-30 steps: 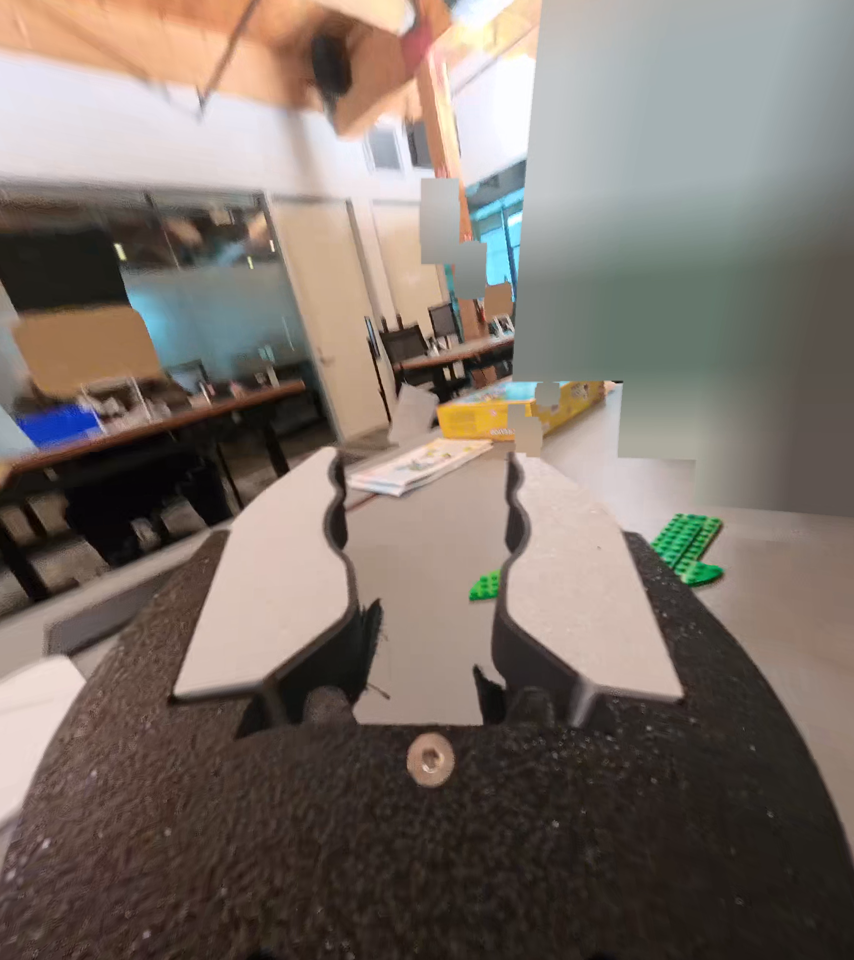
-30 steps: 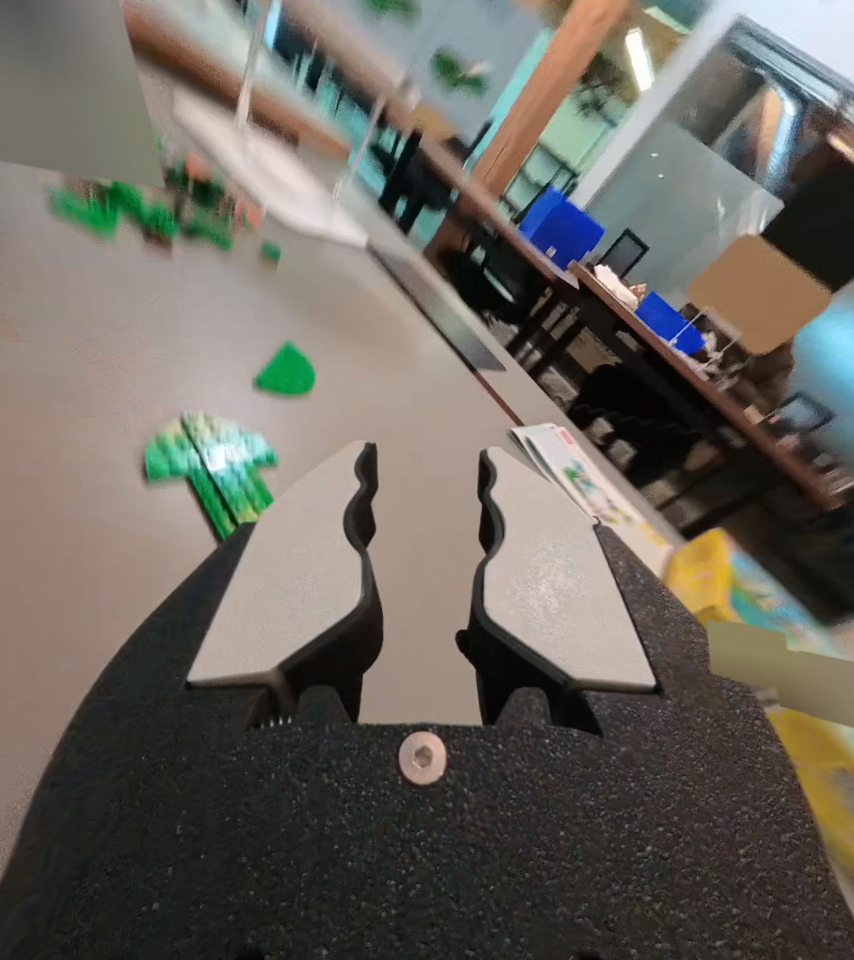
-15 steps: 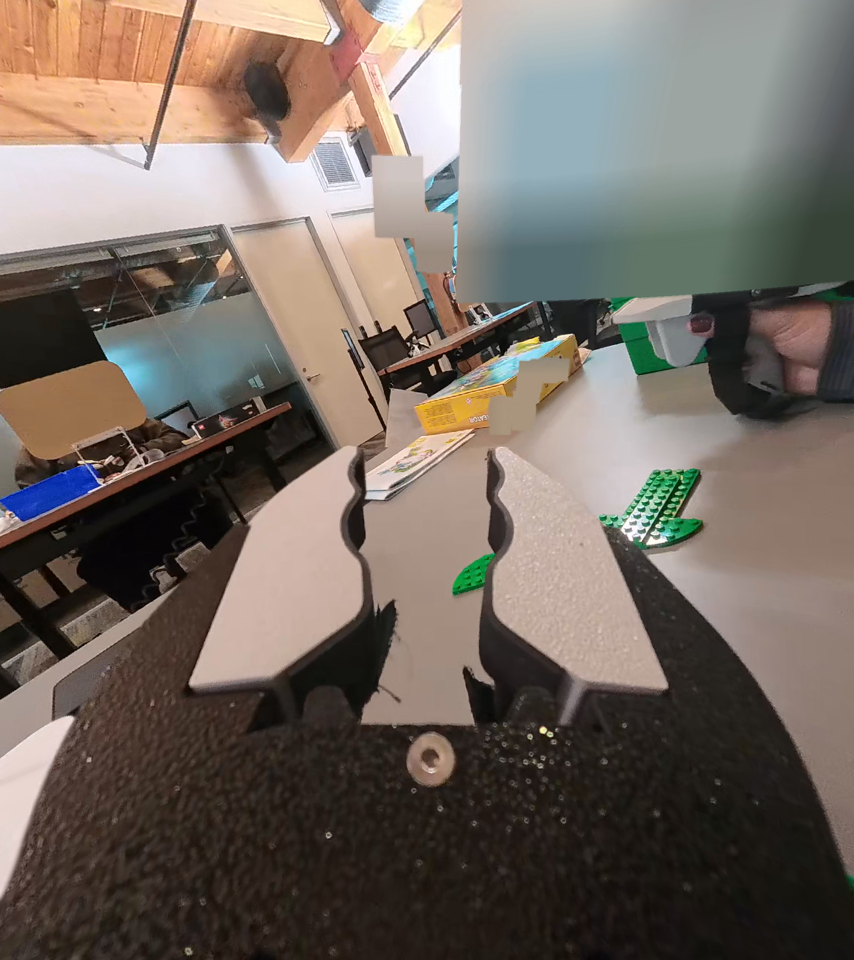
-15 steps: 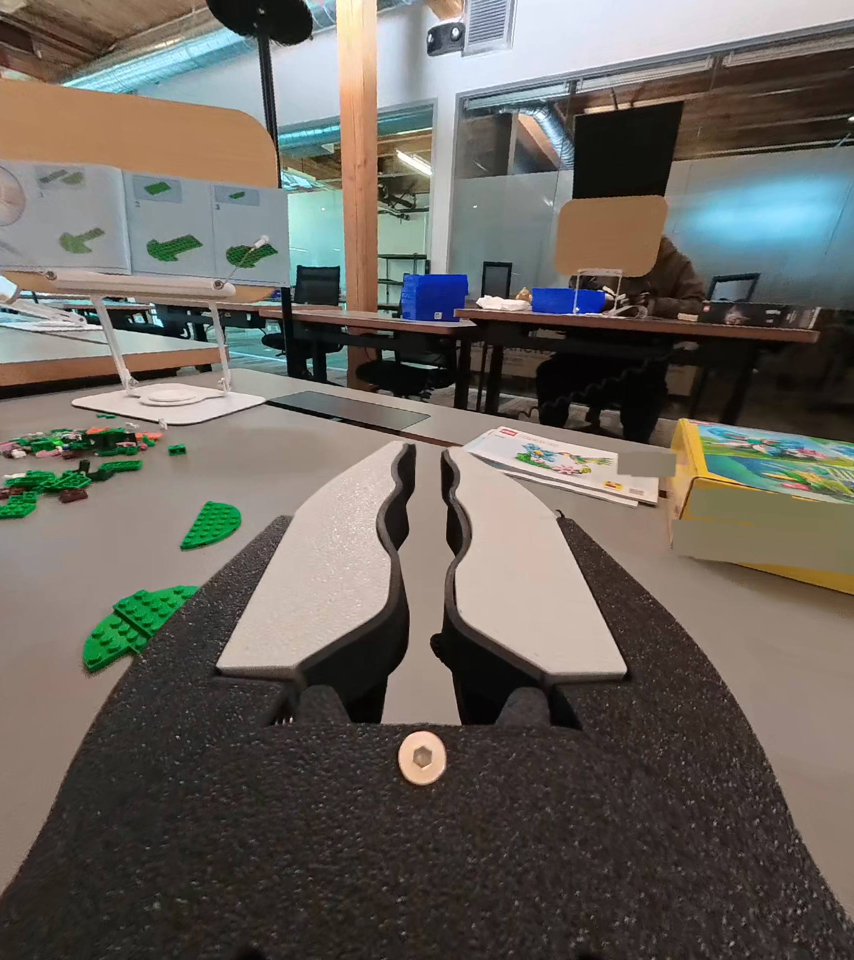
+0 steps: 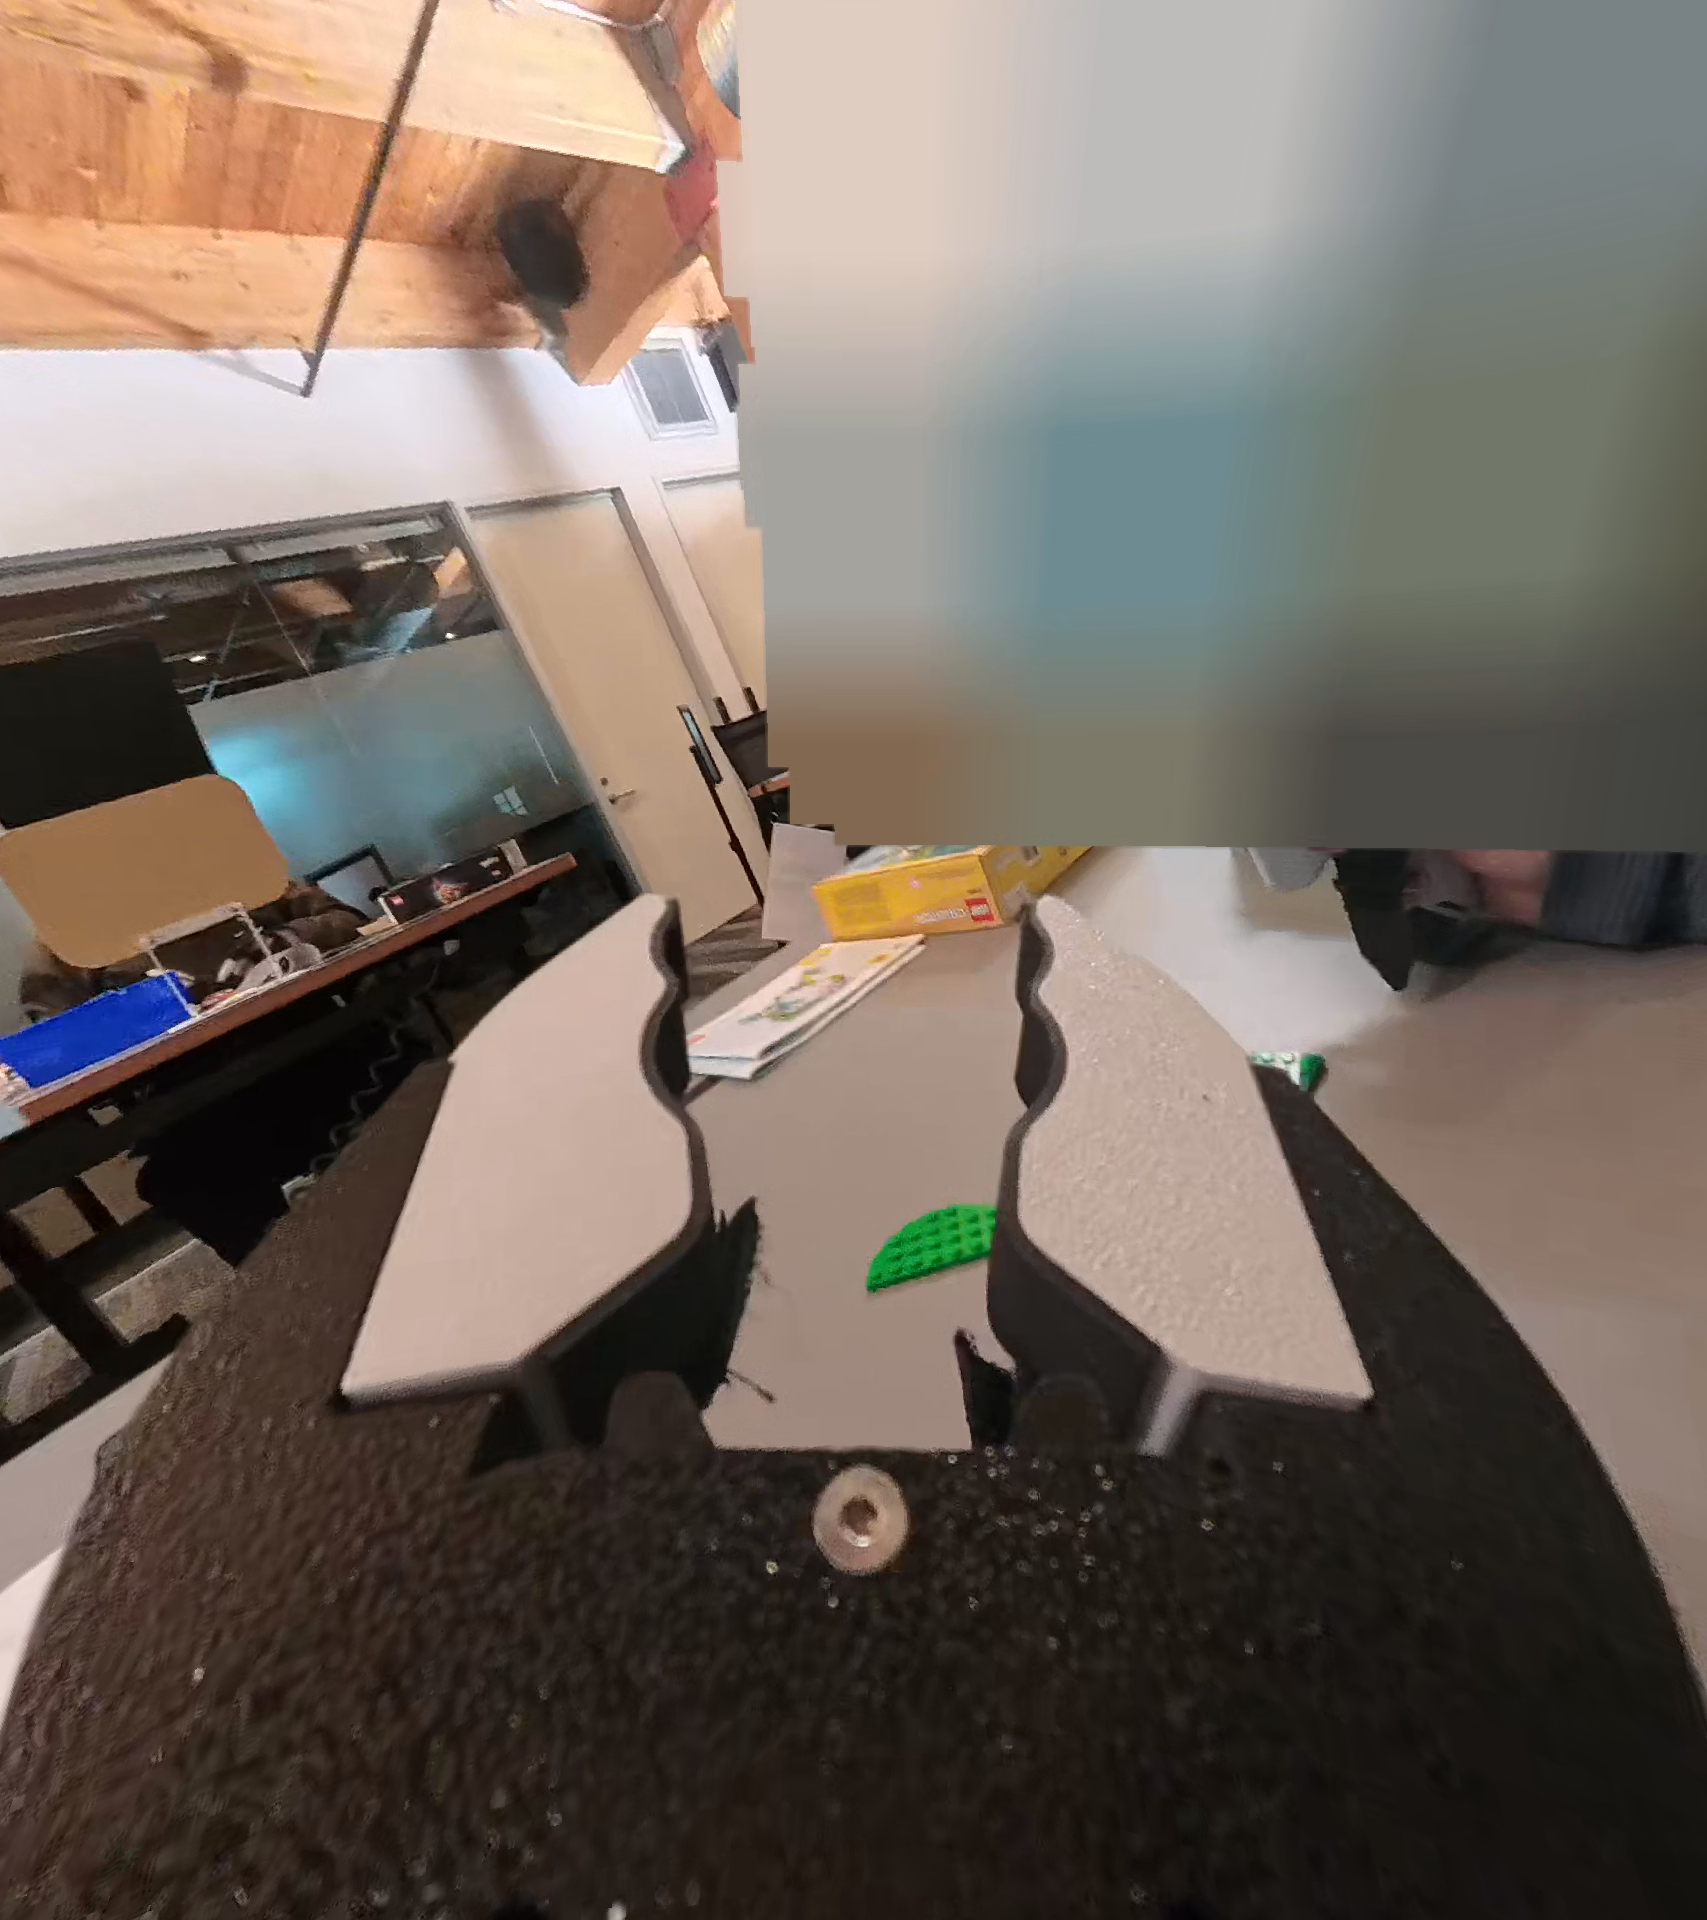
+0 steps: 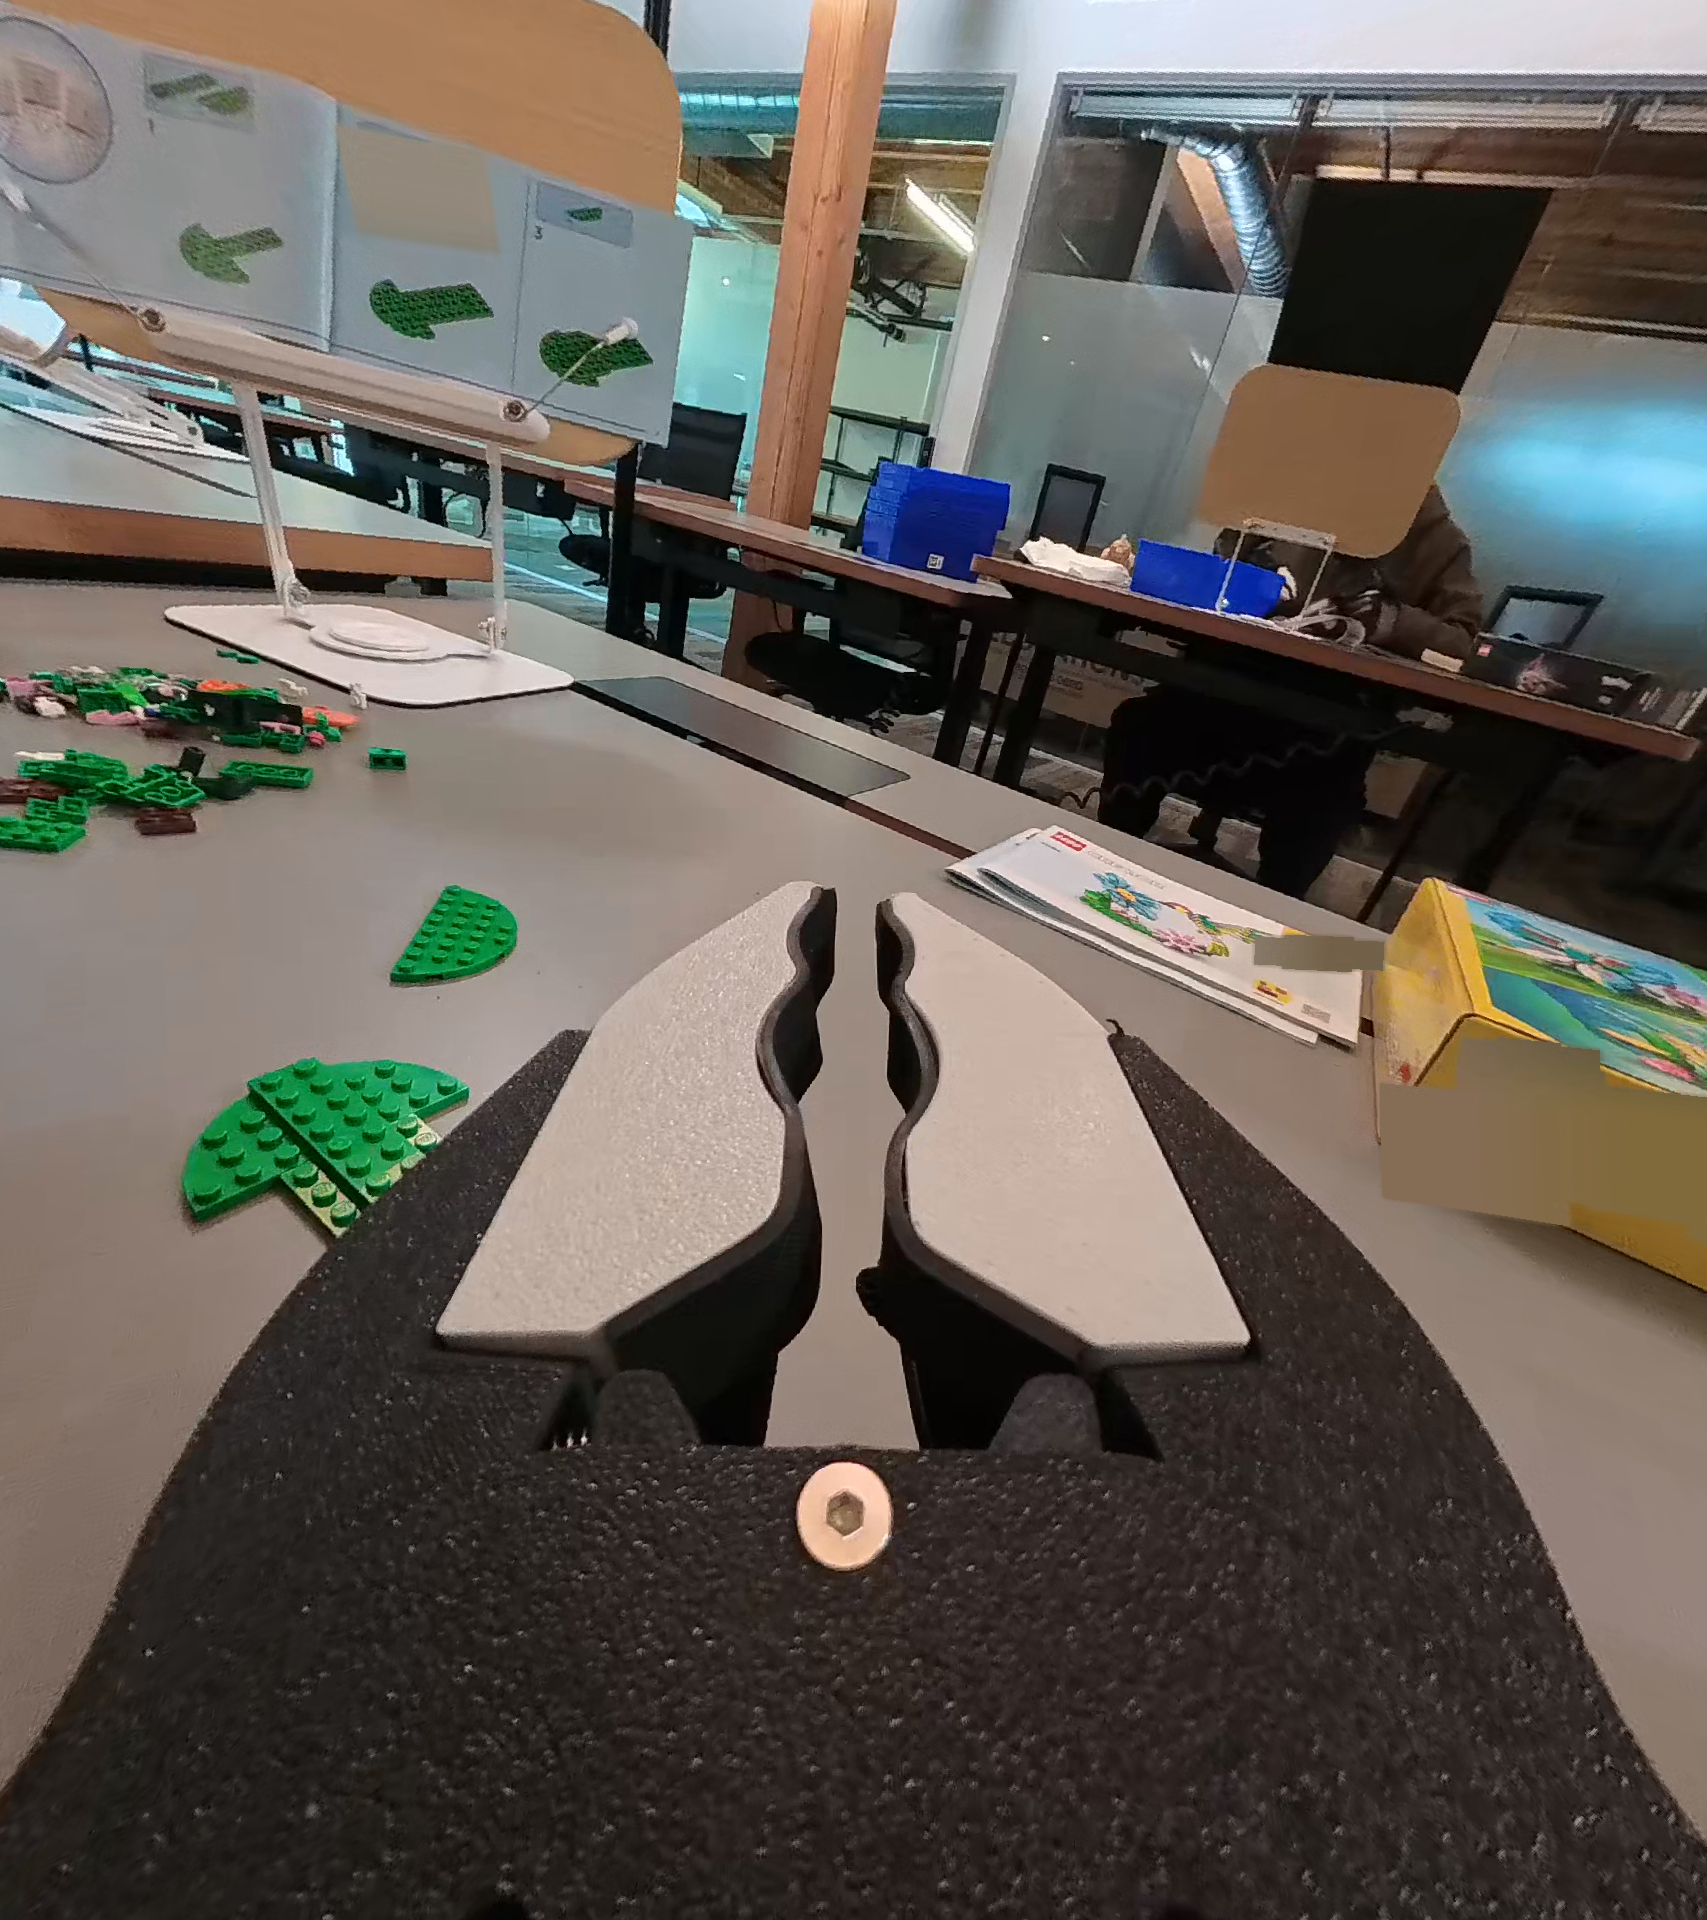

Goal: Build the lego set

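**Two grippers above a worktop strewn with green plates**

Left gripper (image 5: 849,997) — jaws spread wide, nothing between them; it hangs over the grey worktop (image 5: 1514,1195). Through the gap a green half-round plate (image 5: 932,1245) lies flat on the surface, partly hidden by the right-hand finger. Beyond the fingertips lie an instruction booklet (image 5: 807,1003) and, farther off, a yellow set box (image 5: 932,896).

Right gripper (image 6: 856,914) — jaws drawn nearly together, a narrow slit between the tips, holding nothing. To its left, just beside the gripper body, sits a partly built green assembly (image 6: 319,1132): half-round plates stacked over a lighter green strip. The lone half-round plate (image 6: 459,935) lies a little farther out, apart from the assembly. A loose pile of small bricks (image 6: 122,748), mostly green with brown and pink pieces, spreads near the far left edge. Behind it stands an open instruction page on a white stand (image 6: 361,644). The booklet (image 6: 1161,935) and box (image 6: 1597,1081) lie to the right, close together.
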`<state>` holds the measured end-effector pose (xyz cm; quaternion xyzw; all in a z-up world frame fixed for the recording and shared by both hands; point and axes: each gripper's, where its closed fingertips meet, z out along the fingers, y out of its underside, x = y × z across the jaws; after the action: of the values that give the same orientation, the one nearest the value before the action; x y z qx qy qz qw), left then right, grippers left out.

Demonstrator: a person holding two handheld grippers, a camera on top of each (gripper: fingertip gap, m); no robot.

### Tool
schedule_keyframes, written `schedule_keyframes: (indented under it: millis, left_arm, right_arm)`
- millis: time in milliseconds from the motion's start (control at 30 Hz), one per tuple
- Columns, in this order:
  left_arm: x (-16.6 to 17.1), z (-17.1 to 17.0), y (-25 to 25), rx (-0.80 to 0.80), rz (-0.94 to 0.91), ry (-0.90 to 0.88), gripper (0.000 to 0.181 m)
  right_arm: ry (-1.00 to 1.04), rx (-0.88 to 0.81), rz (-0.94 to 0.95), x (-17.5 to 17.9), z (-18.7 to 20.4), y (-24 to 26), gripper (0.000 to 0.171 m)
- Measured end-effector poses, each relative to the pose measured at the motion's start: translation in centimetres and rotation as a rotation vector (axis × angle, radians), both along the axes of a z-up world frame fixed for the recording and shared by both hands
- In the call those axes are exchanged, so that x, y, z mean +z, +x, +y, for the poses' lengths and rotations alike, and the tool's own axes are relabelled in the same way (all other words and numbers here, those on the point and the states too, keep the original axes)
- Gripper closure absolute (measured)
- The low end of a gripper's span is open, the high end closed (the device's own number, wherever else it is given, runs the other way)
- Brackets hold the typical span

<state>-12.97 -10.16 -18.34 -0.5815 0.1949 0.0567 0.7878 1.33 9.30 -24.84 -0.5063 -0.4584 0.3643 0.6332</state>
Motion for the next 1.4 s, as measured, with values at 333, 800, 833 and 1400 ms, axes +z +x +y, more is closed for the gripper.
schedule_keyframes:
  millis: [333, 800, 833, 1400]
  left_arm:
    - [5.5, -5.4, -13.6, 0.415, -0.006, 0.194, 0.126]
    - [-1.4, -6.4, -24.6, 0.613, -0.157, 0.036, 0.131]
    - [-1.3, -6.7, -24.9, 0.611, -0.18, 0.043, 0.132]
    - [-3.0, -8.0, -28.3, 0.596, -0.478, 0.067, 0.139]
  right_arm:
    - [-0.014, 0.001, 0.016, 0.1, 0.1, 0.1, 0.165]
    - [0.017, -0.004, -0.009, 0.0, 0.0, 0.0, 0.166]
    - [0.018, -0.007, -0.011, -0.1, 0.0, 0.0, 0.166]
    - [0.027, -0.035, -0.023, -0.2, 0.4, 0.2, 0.166]
